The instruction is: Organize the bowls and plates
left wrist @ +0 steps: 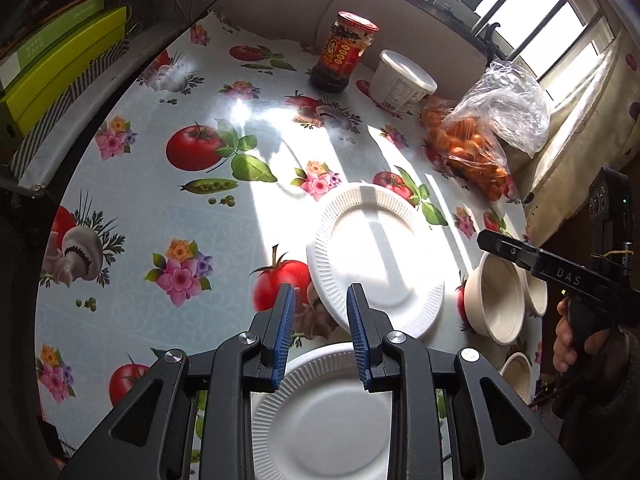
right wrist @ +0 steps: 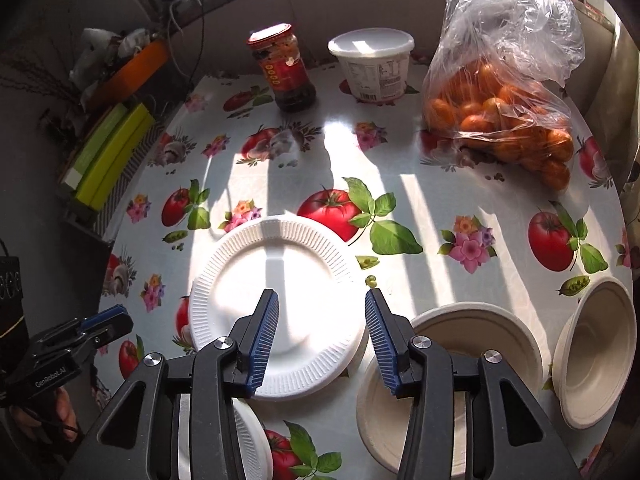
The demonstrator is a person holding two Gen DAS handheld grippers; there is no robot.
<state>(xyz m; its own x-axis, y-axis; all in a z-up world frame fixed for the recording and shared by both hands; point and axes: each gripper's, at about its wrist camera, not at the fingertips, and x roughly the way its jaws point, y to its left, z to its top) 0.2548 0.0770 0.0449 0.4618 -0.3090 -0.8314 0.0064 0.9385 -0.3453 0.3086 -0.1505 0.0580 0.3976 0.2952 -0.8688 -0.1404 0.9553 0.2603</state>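
Now, from the left wrist: the left gripper (left wrist: 320,300) hangs over the table (left wrist: 160,208) with its blue pads a little apart and nothing between them, so it is released. Two white plates lie below it. The far plate (left wrist: 376,260) sits in the sunlight just beyond the fingertips, and the near plate (left wrist: 320,412) lies under the gripper's body, the far one's edge seemingly lapping over it. To the right stand cream bowls (left wrist: 500,300), close together at the table's edge, and a hand (left wrist: 568,340) holds the right gripper above them.

These plates look like thin foam or pressed paper with ribbed rims: very light, a bit bendy, easily dented. I'd say the ribbed rim is the place to pinch, softly.

Over to the right wrist: the right gripper (right wrist: 322,296) is parted wider and empty too, poised above the right edge of the sunlit plate (right wrist: 280,312). A big bowl (right wrist: 460,380) sits just beside that plate under the right finger, and another bowl (right wrist: 600,352) further right. They look like light moulded pulp, stiffer than the plates; the rolled lip is the grip, and they should nest. The jar (right wrist: 286,68), tub (right wrist: 372,64) and bag of oranges (right wrist: 500,112) stand well apart at the back.
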